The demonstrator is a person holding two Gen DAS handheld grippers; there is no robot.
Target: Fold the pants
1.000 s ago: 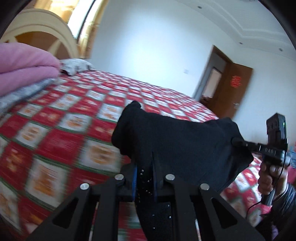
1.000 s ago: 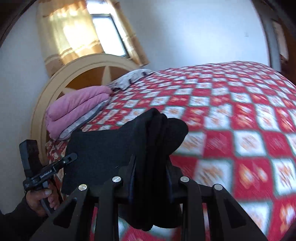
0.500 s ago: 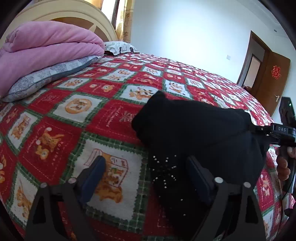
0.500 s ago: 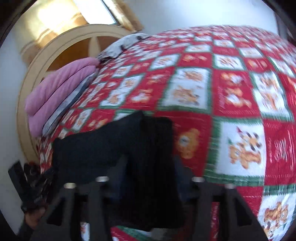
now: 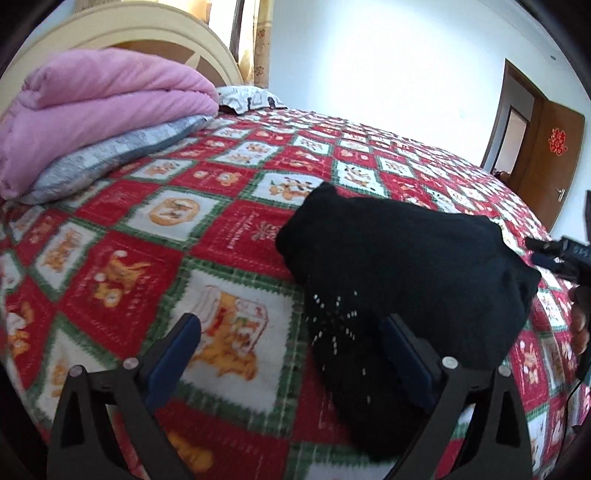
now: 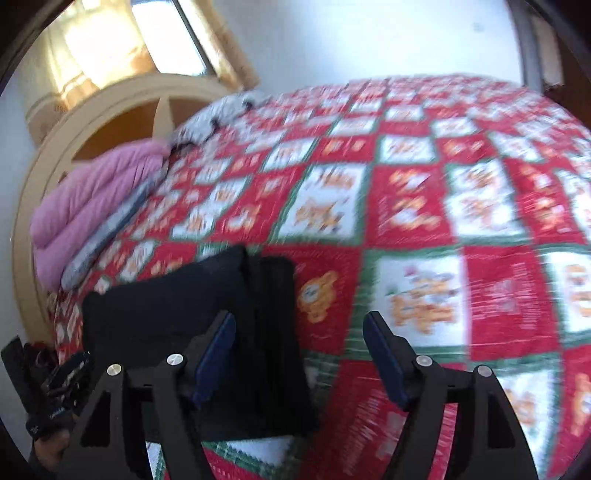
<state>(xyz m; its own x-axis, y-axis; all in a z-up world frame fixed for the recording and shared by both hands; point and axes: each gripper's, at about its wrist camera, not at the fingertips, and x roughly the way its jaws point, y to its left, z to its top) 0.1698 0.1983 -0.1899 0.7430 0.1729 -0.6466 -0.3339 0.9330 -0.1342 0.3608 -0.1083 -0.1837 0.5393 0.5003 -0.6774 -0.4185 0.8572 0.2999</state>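
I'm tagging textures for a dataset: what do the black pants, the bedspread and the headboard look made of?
Black pants: soft matte knit or fleece, probably; no sheen, rounded folds, small shiny studs near the left tongs.
Bedspread: plush printed fleece, seemingly; fuzzy edges on its red, white and green squares.
Headboard: cream-painted wood, apparently; smooth, hard curved rim.

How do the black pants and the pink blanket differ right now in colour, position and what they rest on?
The black pants are dark, the pink blanket pale. The pants lie folded near the left gripper and right gripper; the blanket sits far off by the headboard. The pants rest directly on the checked bedspread; the blanket tops a grey pillow. Both are folded.
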